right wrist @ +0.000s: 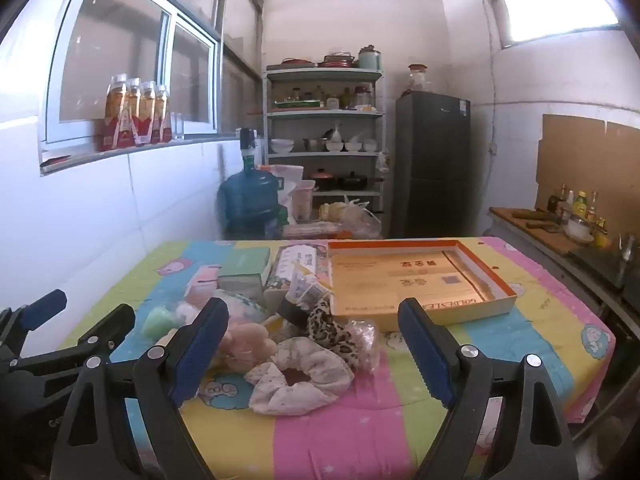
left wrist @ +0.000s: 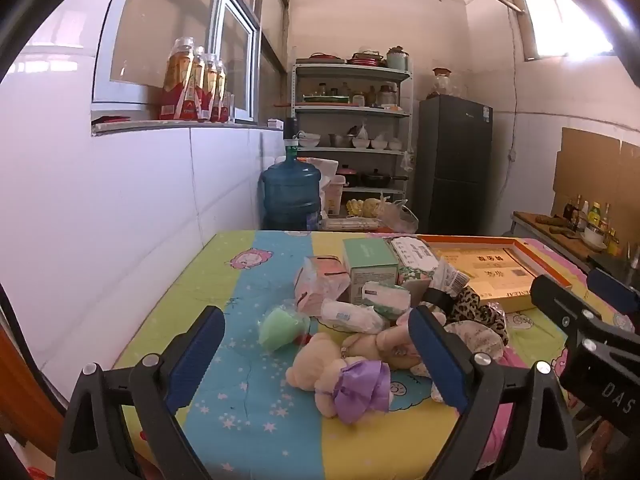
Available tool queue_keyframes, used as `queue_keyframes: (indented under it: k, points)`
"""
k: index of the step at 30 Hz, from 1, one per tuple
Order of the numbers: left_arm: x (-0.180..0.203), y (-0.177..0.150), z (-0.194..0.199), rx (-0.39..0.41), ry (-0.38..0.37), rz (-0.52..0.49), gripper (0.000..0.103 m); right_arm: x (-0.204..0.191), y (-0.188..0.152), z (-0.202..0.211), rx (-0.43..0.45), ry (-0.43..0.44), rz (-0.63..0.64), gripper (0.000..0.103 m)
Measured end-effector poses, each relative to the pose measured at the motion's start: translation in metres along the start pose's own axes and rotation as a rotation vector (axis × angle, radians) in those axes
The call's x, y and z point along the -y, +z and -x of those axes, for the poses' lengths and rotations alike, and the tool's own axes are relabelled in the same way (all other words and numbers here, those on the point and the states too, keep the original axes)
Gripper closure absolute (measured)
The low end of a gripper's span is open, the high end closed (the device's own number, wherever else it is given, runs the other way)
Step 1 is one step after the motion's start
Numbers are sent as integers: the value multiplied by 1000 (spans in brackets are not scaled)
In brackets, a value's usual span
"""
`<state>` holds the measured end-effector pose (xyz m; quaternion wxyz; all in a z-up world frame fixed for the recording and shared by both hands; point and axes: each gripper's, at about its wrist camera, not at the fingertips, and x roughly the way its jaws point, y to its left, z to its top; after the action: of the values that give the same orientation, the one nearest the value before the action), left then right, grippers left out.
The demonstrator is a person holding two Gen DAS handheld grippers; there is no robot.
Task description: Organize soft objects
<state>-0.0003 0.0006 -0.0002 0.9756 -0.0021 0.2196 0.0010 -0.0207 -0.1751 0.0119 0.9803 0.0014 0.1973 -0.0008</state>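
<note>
A heap of soft things lies mid-table on a colourful cloth (left wrist: 248,408): a cream teddy bear with a purple bow (left wrist: 340,376), a green sponge in clear wrap (left wrist: 282,326), wrapped tissue packs (left wrist: 352,314), a leopard scrunchie (right wrist: 328,326) and a cream scrunchie (right wrist: 300,376). My left gripper (left wrist: 320,354) is open and empty, just above and before the bear. My right gripper (right wrist: 312,346) is open and empty, before the cream scrunchie. An orange-rimmed shallow box (right wrist: 416,280) lies behind the heap; it also shows in the left wrist view (left wrist: 486,268).
A mint carton (left wrist: 370,270) and a floral box (right wrist: 298,268) stand behind the heap. A blue water jug (left wrist: 290,194), a shelf rack (left wrist: 352,140) and a dark fridge (left wrist: 454,164) are beyond the table. A counter with bottles (right wrist: 560,224) is at right.
</note>
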Motion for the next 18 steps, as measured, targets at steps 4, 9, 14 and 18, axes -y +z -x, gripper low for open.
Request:
queue_keyframes:
  k: [4,9,14,18]
  points:
    - [0,0,3,18,1,11,9,2,-1,-3,-7,6,-2,16]
    - [-1,-7,1,9,-1,22,10,-12,-2,0,0,16,1,15]
    - [-3,-8,0,4,-10,20,10,-13,-1,0,4,21,10,15]
    - [-4,-8,0,6,-10,20,10,-9,-5,1,9,31,2,15]
